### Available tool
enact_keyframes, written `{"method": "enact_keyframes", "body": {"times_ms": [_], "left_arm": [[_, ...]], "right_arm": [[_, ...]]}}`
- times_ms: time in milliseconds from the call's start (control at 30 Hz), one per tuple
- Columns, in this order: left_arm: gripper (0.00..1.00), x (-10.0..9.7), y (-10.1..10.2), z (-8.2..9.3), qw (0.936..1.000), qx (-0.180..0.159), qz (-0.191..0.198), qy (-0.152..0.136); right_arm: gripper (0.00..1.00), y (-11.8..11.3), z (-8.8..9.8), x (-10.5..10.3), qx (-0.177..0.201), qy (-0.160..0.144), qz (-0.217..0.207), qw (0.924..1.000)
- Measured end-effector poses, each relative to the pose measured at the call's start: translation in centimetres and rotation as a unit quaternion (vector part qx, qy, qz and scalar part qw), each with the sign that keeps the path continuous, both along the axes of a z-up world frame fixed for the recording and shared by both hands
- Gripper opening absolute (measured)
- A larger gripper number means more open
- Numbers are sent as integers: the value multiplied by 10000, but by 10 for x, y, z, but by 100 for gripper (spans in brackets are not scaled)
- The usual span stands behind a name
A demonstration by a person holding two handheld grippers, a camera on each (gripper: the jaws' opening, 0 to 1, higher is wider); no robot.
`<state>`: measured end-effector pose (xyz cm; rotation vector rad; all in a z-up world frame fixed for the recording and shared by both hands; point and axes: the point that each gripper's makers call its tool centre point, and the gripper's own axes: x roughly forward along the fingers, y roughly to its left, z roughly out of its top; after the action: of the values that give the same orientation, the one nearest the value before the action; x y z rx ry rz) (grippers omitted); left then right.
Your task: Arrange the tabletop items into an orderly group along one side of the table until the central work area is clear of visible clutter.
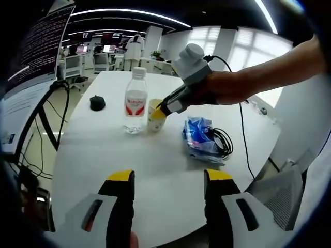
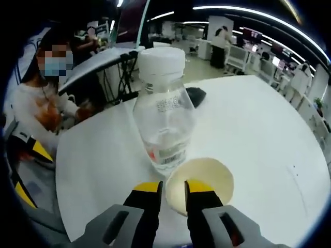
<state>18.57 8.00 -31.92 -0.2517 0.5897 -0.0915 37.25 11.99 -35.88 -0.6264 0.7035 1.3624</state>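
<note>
from my left gripper view, the clear plastic water bottle with a white cap (image 1: 135, 101) stands upright on the round white table (image 1: 103, 160), and the pale paper cup (image 1: 155, 117) sits just beside it on its right, touching or nearly so. the small black puck-shaped object (image 1: 97, 103) lies to the bottle's left, apart from it. the crinkled blue plastic packet (image 1: 200, 137) lies right of the cup, with the coiled black cable (image 1: 223, 140) against its far side.

No text is legible — the bottle (image 1: 135, 101) label's print is too small; the monitor (image 1: 39, 49) lines blur.
</note>
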Motion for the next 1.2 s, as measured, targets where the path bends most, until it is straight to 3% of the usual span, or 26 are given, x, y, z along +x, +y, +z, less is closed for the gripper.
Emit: {"method": "enact_keyframes", "body": {"times_ms": [200, 267, 433, 533, 800, 1200], "left_arm": [[54, 1, 1, 4, 10000, 21, -5, -42], [53, 2, 1, 5, 10000, 22, -7, -56], [53, 1, -2, 4, 10000, 12, -26, -52], [53, -1, -5, 3, 10000, 9, -47, -61], [53, -2, -13, 5, 9999, 0, -92, -72], [51, -4, -24, 6, 9999, -19, -95, -62]], "right_arm": [[21, 1, 10, -1, 84, -128, 62, 9999], [22, 0, 16, -2, 52, -523, 334, 9981], [26, -8, 20, -12, 74, -676, 358, 9970], [28, -12, 30, -19, 110, -1049, 625, 9925], [31, -14, 49, -30, 427, -1070, 615, 9914], [36, -44, 58, -41, 688, -963, 306, 9925]]}}
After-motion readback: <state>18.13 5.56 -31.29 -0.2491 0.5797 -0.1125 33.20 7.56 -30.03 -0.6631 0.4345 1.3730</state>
